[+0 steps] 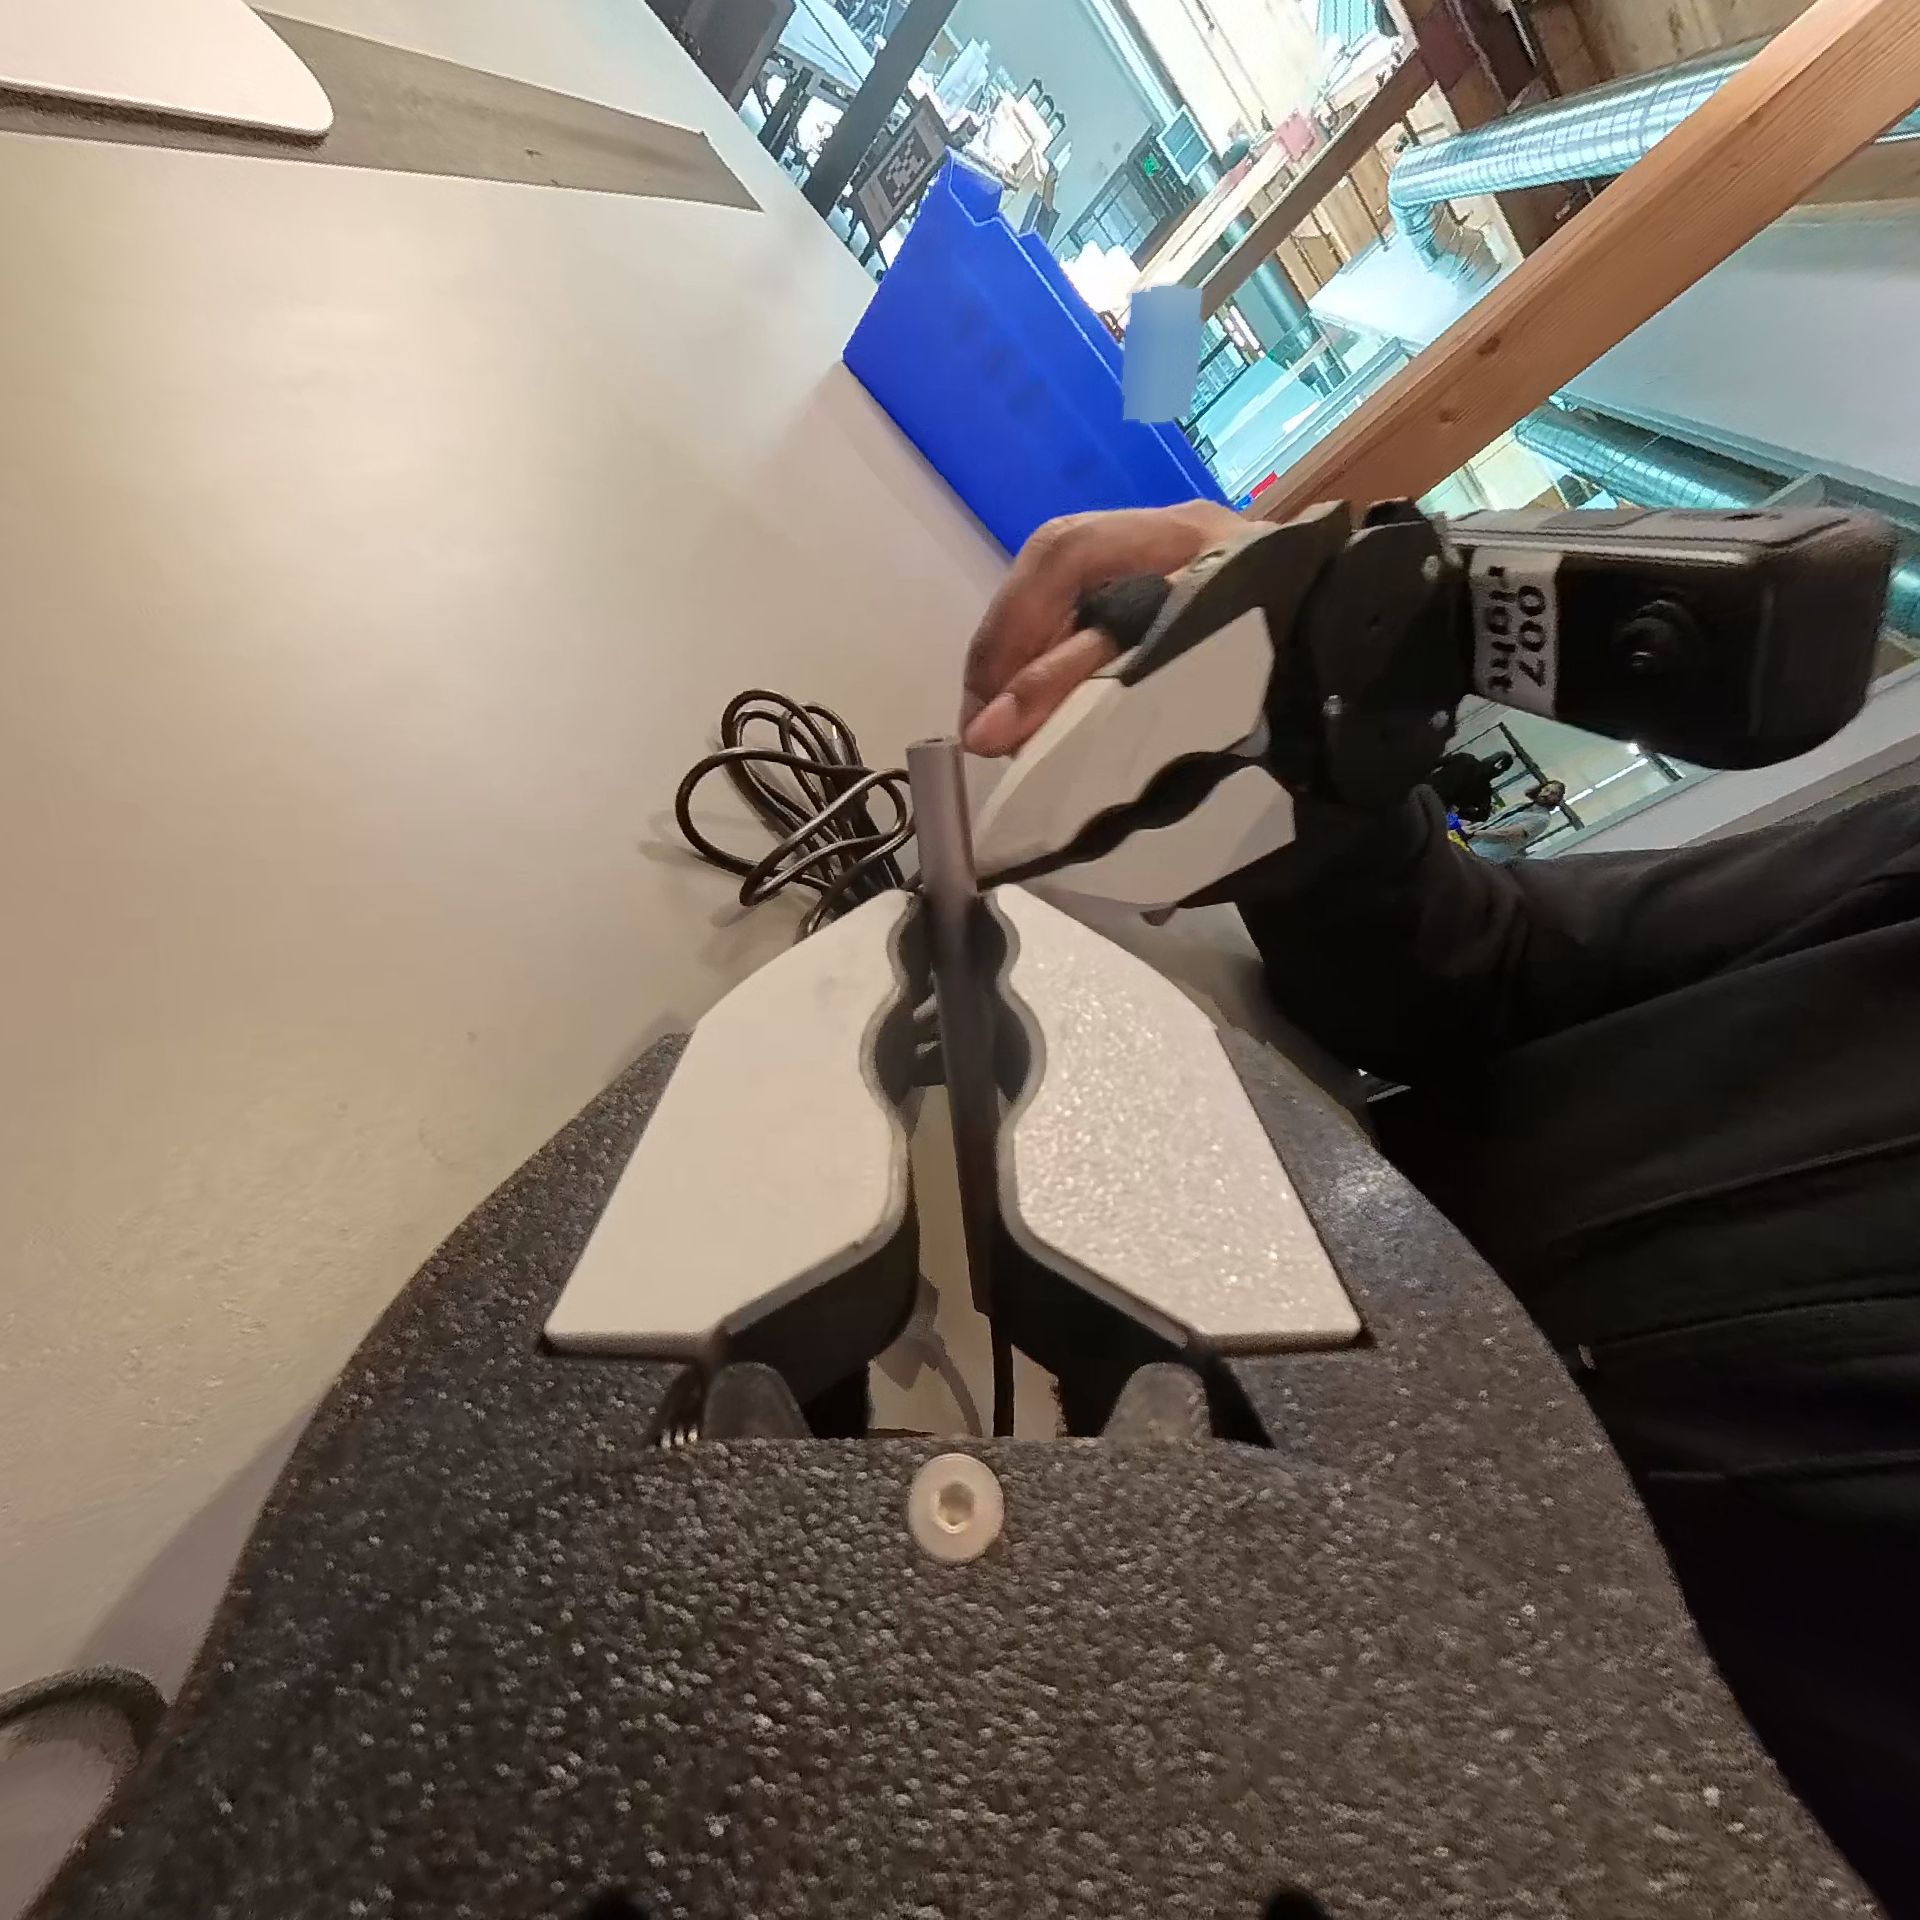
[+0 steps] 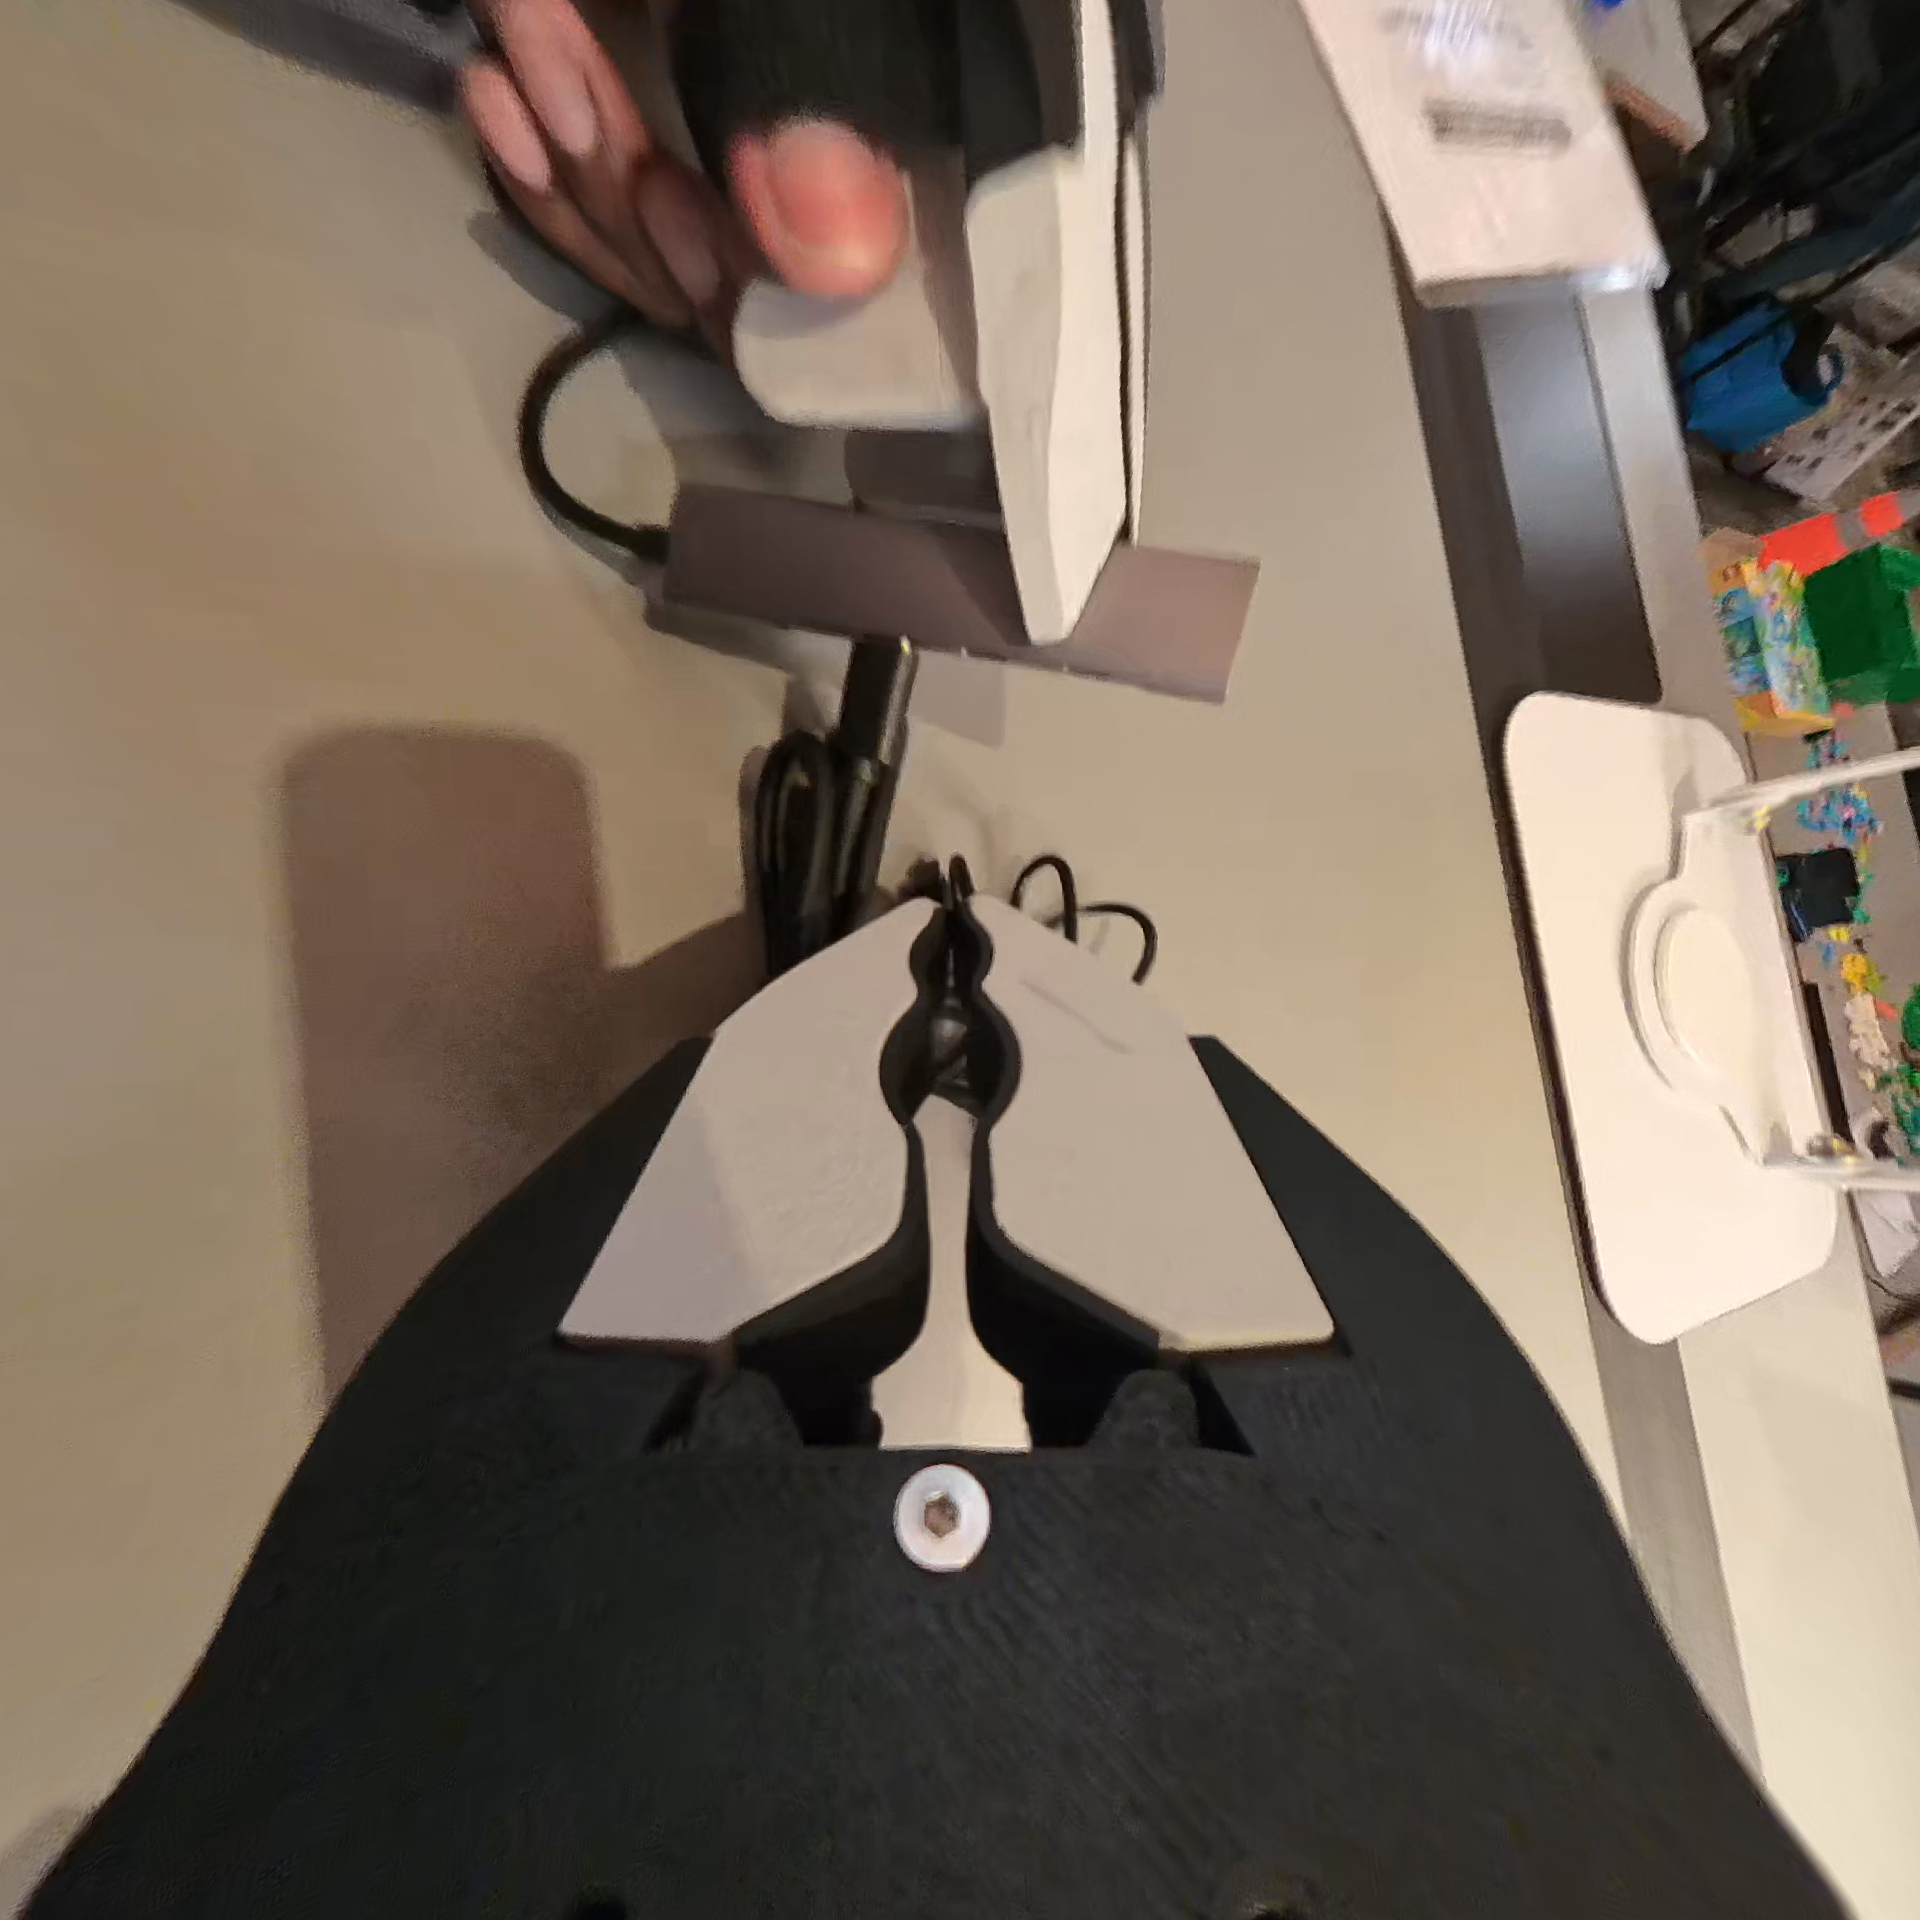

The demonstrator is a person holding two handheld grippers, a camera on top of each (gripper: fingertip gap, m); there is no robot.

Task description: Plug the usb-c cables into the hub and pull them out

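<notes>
My left gripper (image 1: 948, 914) is shut on the grey hub (image 1: 933, 810), which shows edge-on as a thin dark bar standing up between the fingers. In the right wrist view the hub (image 2: 1174, 623) hangs crosswise under the left gripper (image 2: 1039, 582). A black usb-c plug (image 2: 878, 691) sits right at the hub's lower edge; whether it is seated I cannot tell. My right gripper (image 2: 954, 920) is shut on a thin black cable (image 2: 948, 997). It shows in the left wrist view (image 1: 1003, 868) just right of the hub. Coiled black cables (image 1: 790, 800) lie on the table.
A beige table (image 1: 416, 623) carries a blue bin (image 1: 997, 343) at its far edge. A white tray with a clear stand (image 2: 1662, 987) lies on the right, with coloured toy blocks (image 2: 1849, 623) beyond it. A person's dark sleeve (image 1: 1558, 1039) fills the right side. Across from one pair of fingers to the other is roughly 5 centimetres.
</notes>
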